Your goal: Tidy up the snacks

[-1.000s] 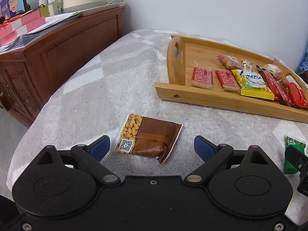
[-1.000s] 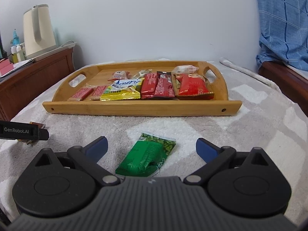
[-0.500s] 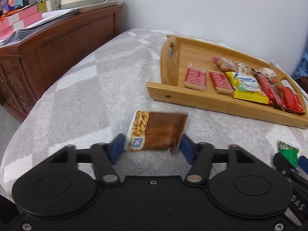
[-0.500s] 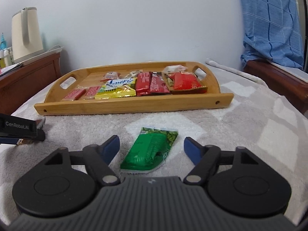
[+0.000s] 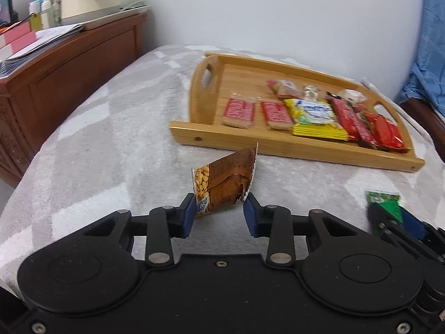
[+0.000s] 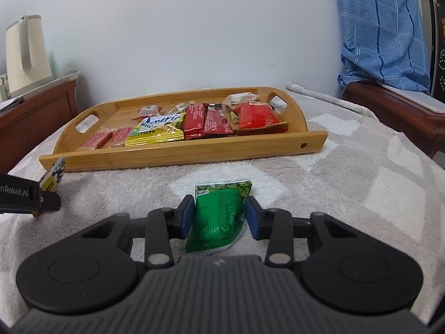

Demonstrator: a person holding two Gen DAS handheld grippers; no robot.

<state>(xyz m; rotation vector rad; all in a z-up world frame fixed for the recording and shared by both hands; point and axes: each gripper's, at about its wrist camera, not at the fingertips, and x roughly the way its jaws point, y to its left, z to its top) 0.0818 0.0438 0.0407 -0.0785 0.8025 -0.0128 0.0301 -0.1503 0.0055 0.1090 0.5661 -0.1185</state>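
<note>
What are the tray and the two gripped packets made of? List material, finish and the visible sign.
Tray: likely bamboo or light wood, smooth satin finish; visible grain.
Brown peanut packet in the left gripper: probably printed plastic film; creases, serrated edge.
Green packet in the right gripper: glossy film; glare, wrinkles.

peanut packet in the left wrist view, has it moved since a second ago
Yes. The peanut packet lay flat on the blanket; now it is tipped up, pinched in the left gripper, its top corner reaching the wooden tray's front wall.
</note>
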